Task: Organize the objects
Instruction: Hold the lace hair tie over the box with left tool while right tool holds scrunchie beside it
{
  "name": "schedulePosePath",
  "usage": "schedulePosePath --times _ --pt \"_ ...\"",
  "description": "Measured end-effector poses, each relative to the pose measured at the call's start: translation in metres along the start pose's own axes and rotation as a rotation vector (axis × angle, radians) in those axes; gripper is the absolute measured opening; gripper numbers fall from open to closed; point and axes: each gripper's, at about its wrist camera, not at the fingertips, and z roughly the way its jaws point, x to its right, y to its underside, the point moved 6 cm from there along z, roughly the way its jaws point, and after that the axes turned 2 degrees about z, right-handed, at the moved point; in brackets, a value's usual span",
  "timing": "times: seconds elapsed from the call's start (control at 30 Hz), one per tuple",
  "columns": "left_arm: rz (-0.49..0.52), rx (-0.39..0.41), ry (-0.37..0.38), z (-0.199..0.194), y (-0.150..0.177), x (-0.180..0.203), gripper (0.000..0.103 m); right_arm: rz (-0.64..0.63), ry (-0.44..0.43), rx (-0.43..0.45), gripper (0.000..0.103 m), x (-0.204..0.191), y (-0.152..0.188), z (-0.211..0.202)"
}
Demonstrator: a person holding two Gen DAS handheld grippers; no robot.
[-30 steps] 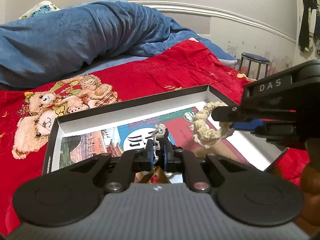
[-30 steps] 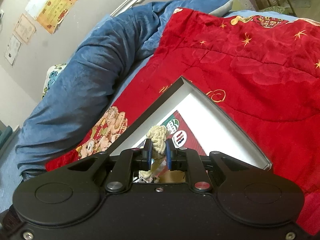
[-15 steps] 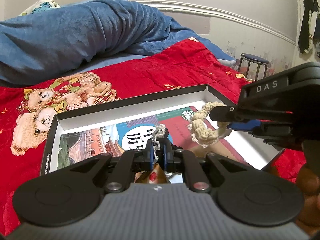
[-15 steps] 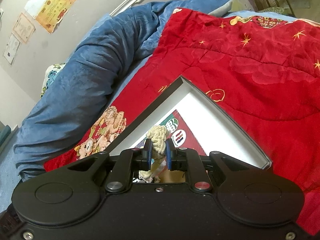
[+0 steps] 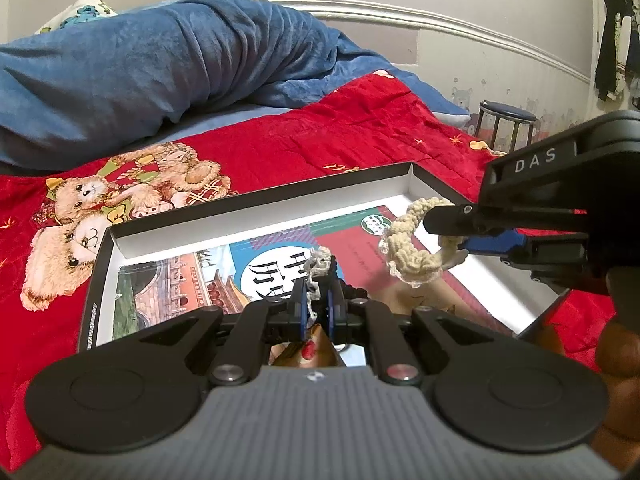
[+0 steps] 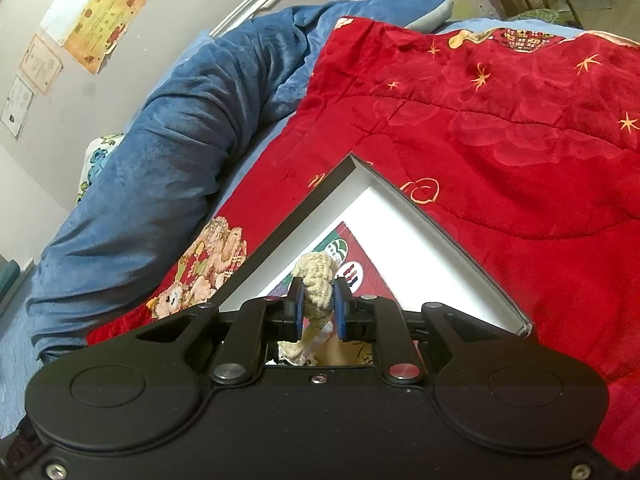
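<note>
1. While your right gripper [image 5: 452, 236] stays clamped on the cream braided cord loop [image 5: 408, 248] at frame right above the box [image 5: 256, 200], expect soft, light sag.
2. Your left gripper [image 5: 316, 308], clenched on its thin lacy end [image 5: 318, 260], should grip braid instead.

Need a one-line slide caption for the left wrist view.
Left gripper and right gripper each pinch a crocheted piece over the open box on a red blanket.

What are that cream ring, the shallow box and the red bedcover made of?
Ring: looks like crocheted cotton yarn, matte, with knobbly braided stitches. Box: apparently cardboard, thin straight walls, black outside and plain white inside. Bedcover: soft plush or velvety fabric, probably synthetic, judging by its sheen and quilted seams. None of this is certain from looks alone.
</note>
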Motion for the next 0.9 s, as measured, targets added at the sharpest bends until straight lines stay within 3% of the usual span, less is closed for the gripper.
schedulePosePath --times 0.9 --pt "-0.016 -0.015 0.010 0.002 0.002 -0.002 0.014 -0.030 0.058 -0.061 0.017 0.003 0.010 0.013"
